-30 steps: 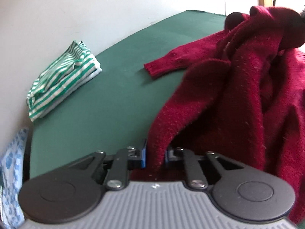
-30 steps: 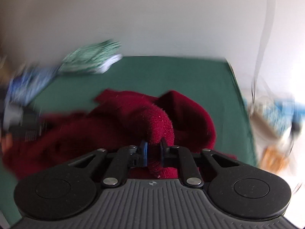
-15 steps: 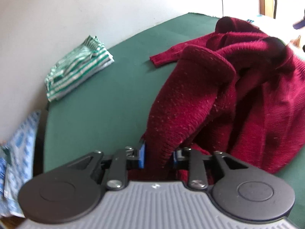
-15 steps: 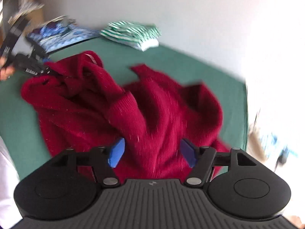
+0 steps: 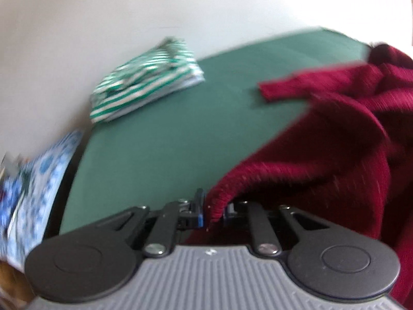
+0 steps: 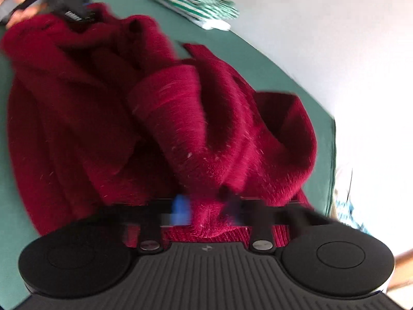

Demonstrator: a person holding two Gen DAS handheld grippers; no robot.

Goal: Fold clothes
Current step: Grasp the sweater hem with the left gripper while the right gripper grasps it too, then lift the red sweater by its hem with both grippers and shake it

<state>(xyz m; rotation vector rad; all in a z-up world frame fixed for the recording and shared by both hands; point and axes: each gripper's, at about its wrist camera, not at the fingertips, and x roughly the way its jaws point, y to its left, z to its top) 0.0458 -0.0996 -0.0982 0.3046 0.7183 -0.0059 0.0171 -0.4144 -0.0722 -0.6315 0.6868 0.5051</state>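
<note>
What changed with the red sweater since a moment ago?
The right tool, open half a second ago, is closing on a sweater fold between its fingers. The left tool is closing on the hem. The striped shirt stayed folded on the green table.

The sweater (image 6: 160, 118) lay heaped on the desk (image 5: 165, 139); the folded shirt (image 5: 144, 82) sat apart, behind it by the wall (image 5: 103, 25).
</note>
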